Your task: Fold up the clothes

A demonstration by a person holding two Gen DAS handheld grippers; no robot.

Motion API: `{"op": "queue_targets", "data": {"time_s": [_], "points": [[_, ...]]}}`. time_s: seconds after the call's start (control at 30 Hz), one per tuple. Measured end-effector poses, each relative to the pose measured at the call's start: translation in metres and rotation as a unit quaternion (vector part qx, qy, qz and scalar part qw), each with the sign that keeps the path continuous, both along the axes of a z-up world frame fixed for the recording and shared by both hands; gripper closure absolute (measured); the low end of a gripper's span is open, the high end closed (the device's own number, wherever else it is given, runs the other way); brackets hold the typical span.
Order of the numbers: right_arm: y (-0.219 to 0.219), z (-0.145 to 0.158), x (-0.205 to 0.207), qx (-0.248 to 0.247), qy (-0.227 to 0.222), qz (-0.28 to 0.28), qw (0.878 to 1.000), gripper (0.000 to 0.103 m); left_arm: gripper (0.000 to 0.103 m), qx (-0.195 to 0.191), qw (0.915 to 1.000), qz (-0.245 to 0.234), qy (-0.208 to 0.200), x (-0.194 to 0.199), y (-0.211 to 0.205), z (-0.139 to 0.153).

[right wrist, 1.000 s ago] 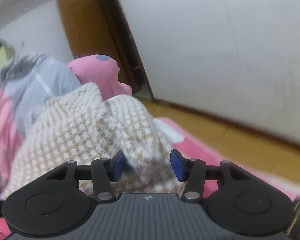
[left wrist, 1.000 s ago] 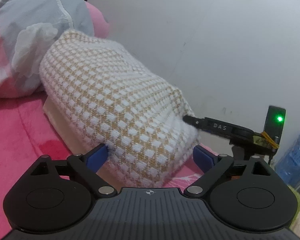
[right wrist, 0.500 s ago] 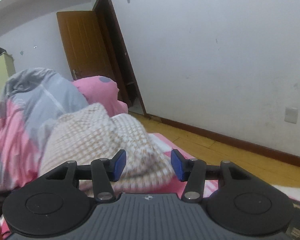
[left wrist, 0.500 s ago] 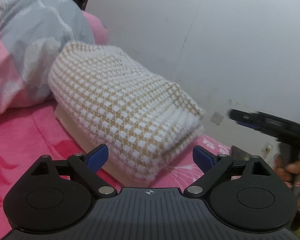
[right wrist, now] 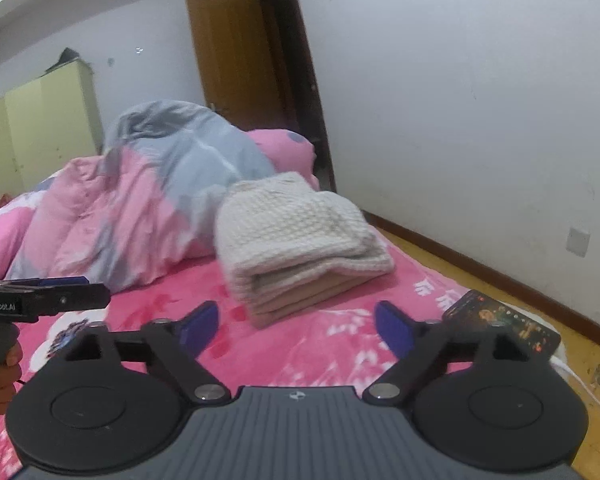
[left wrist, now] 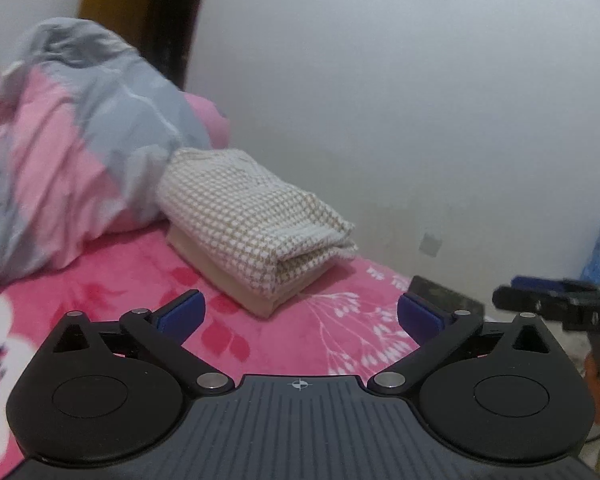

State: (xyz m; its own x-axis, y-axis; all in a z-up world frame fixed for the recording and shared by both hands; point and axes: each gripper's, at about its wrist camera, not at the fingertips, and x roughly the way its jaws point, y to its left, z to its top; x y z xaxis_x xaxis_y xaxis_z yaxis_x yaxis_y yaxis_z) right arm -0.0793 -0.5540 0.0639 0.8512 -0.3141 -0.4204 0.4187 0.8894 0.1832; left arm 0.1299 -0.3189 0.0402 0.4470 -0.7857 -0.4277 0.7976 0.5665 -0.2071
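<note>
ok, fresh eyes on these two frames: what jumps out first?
The folded checked sweater sits in a neat stack on the bright pink floral blanket, dead centre in both wrist views. Behind it, to the left, a rumpled pink and grey duvet is heaped against it. The left gripper and right gripper both hang open and empty, short of the stack.

The knit sweater [left wrist: 256,216] is white with a small tan check; it lies folded into a thick, layered bundle on top of a folded beige garment [right wrist: 300,298]; the stack sits ahead of both tools, untouched, centred between their fingers.
</note>
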Motion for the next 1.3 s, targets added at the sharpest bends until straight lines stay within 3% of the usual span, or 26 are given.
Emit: {"op": "queue_targets", "data": {"time_s": [0.1, 0.33, 0.47, 0.57, 0.73, 1.07, 1.3], "points": [[0.044, 0.017, -0.021, -0.051, -0.002, 0.011, 0.999, 0.000, 0.000, -0.008, 0.9994, 0.032, 0.007, -0.025, 0.031, 0.006], [0.119, 0.062, -0.091, -0.167, 0.015, 0.029, 0.985, 0.000, 0.000, -0.006, 0.9964, 0.084, -0.009, -0.071, 0.080, 0.021], [0.140, 0.068, -0.119, -0.148, 0.019, 0.053, 0.987, 0.000, 0.000, -0.012, 0.9973, 0.071, -0.010, -0.091, 0.088, 0.027], [0.149, 0.053, -0.124, -0.110, 0.024, 0.032, 0.993, 0.000, 0.000, -0.011, 0.9978, 0.065, -0.010, -0.106, 0.089, 0.025], [0.160, 0.032, -0.111, -0.071, 0.022, 0.001, 0.997, 0.000, 0.000, 0.031, 0.9925, 0.108, -0.049, -0.131, 0.080, 0.024], [0.179, 0.026, -0.079, -0.091, 0.026, -0.046, 0.994, 0.000, 0.000, 0.097, 0.9794, 0.168, -0.054, -0.136, 0.081, 0.015], [0.194, 0.019, -0.070, -0.116, 0.041, -0.078, 0.989, 0.000, 0.000, 0.106, 0.9758, 0.189, -0.031, -0.137, 0.087, 0.007]]}}
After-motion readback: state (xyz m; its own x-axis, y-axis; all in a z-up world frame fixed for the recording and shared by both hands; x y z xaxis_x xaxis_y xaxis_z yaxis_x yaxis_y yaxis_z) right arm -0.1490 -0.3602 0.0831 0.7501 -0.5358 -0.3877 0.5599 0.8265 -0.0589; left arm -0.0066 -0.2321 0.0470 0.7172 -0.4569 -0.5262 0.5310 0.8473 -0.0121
